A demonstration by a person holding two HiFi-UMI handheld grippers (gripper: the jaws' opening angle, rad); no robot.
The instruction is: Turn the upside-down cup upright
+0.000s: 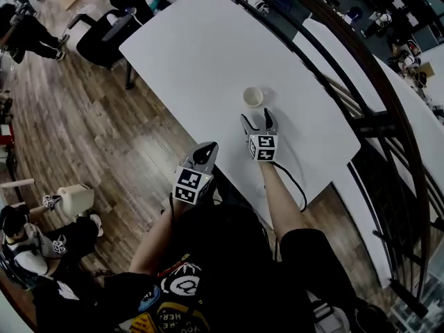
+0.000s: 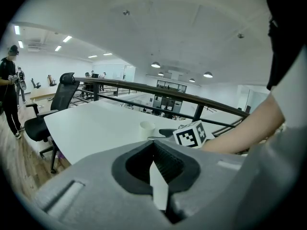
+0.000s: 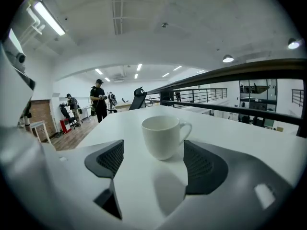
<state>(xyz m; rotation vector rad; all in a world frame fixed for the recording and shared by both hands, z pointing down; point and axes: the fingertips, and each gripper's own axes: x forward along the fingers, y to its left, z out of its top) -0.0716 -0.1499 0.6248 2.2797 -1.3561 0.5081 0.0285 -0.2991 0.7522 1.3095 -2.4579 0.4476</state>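
Head view: right gripper (image 1: 257, 121) toward cup (image 1: 253, 96)

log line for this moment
cup: upright on table | right gripper: jaws open, cup just ahead, not touching | left gripper: jaws shut, empty

A white table (image 1: 208, 61) is pictured on a wooden floor (image 1: 83, 130), bordered along one side by a black railing (image 2: 144, 88). A black office chair (image 1: 104, 37) is seen at the table's far end. A person in dark clothes (image 3: 98, 99) is shown standing beyond it under lit ceiling lights (image 3: 48, 18).
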